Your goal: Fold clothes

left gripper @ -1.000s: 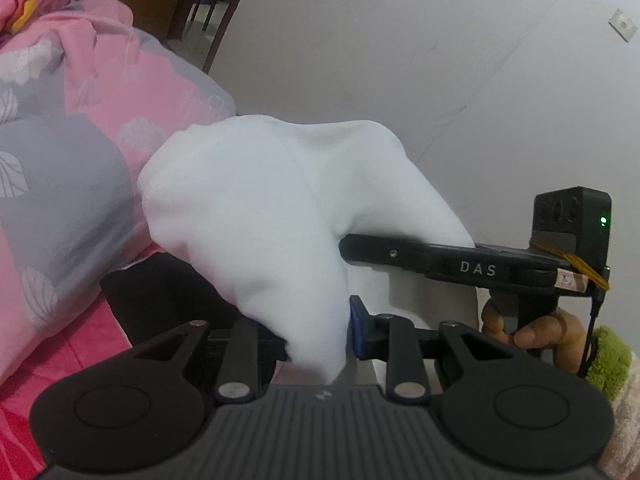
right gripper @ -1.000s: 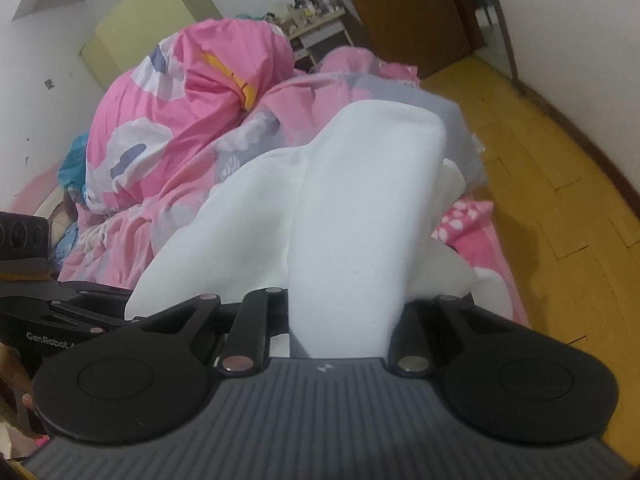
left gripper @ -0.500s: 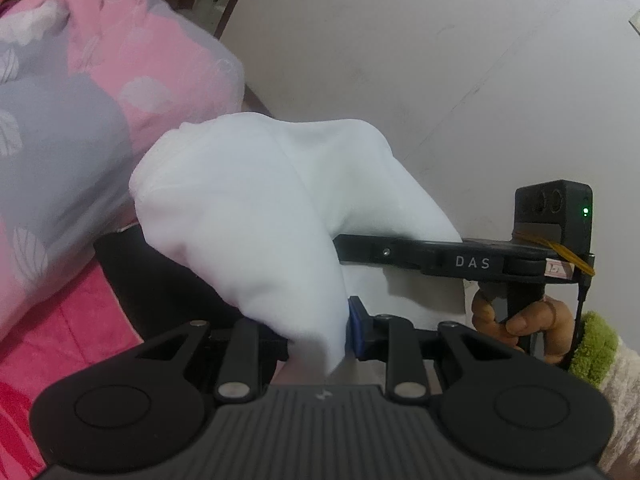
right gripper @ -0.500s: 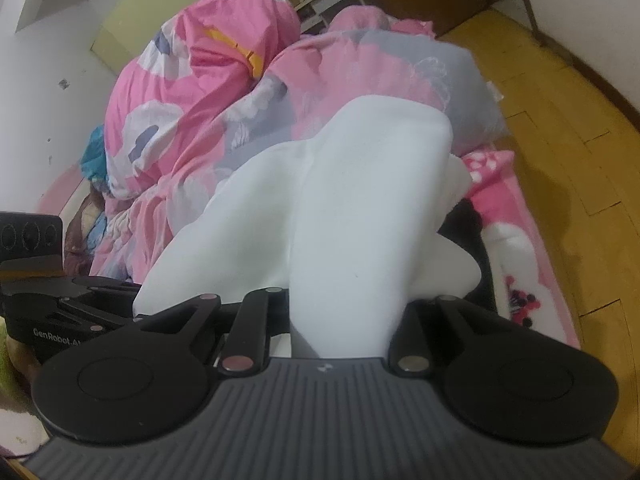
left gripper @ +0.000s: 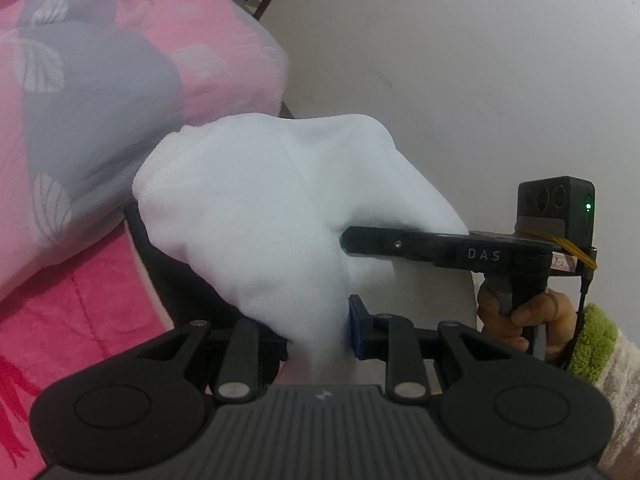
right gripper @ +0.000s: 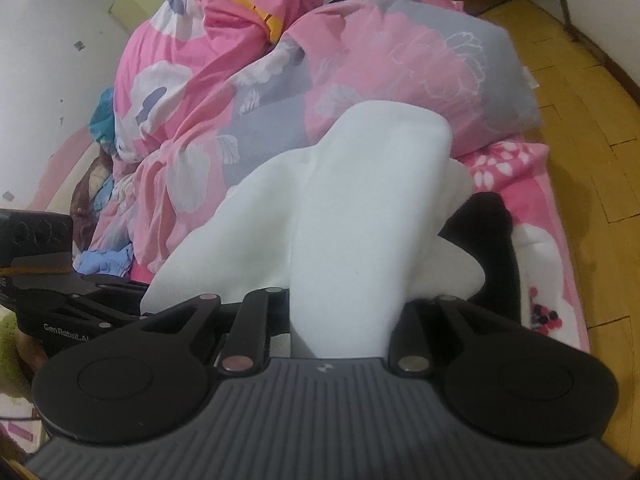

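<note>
A white garment (left gripper: 256, 208) hangs bunched between both grippers above the bed. My left gripper (left gripper: 316, 332) is shut on one part of it; a blue pad (left gripper: 354, 332) shows against the cloth and the fingertips are hidden. My right gripper (right gripper: 344, 320) is shut on another fold of the white garment (right gripper: 360, 208), which covers its fingers. In the left wrist view the right gripper (left gripper: 352, 240) comes in from the right, held by a hand (left gripper: 528, 312), its tip buried in the cloth. A black garment (right gripper: 492, 248) lies on the bed beneath.
A pink and grey flowered duvet (right gripper: 360, 60) is piled at the back of the bed. A pink blanket (right gripper: 532, 184) covers the mattress. Wooden floor (right gripper: 592, 128) runs along the right of the bed. A white wall (left gripper: 460, 60) stands close behind the grippers.
Both grippers have sunk toward the bed with the white garment still held. The black garment and the pink blanket now show more in the right wrist view.
</note>
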{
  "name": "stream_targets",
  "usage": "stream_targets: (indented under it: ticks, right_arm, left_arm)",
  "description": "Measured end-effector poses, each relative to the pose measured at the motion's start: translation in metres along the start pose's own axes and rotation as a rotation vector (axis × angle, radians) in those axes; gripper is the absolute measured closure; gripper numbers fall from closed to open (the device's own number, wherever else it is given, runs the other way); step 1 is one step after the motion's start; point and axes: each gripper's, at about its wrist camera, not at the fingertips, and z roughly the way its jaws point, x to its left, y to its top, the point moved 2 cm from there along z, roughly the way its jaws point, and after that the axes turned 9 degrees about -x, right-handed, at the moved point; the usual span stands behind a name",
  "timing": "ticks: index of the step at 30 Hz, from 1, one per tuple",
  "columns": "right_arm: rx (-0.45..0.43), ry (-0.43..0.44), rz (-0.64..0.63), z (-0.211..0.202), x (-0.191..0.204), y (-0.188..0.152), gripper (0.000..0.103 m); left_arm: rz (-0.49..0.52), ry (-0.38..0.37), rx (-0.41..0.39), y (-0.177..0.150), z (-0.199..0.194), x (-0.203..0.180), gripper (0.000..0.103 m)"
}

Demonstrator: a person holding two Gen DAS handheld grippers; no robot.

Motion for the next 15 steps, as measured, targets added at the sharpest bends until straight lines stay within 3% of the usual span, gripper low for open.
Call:
stream_targets:
  ticks: [7, 10, 12, 15]
  right_arm:
    - [0.029, -0.005, 0.043, 0.017, -0.018, -0.003, 0.083]
    - [0.038, -0.011, 0.099, 0.020, -0.026, -0.004, 0.079]
    - [0.039, -0.010, 0.126, 0.021, -0.030, -0.004, 0.078]
    - [0.037, -0.006, 0.138, 0.021, -0.032, -0.005, 0.078]
  left_arm:
    - [-0.092, 0.007, -0.008, -0.004, 0.011, 0.029, 0.074]
    - [-0.174, -0.010, 0.004, 0.000, 0.008, 0.044, 0.064]
    - [-0.241, -0.021, 0.008, 0.007, 0.010, 0.056, 0.050]
    - [-0.347, -0.016, 0.006, 0.006, -0.003, 0.069, 0.046]
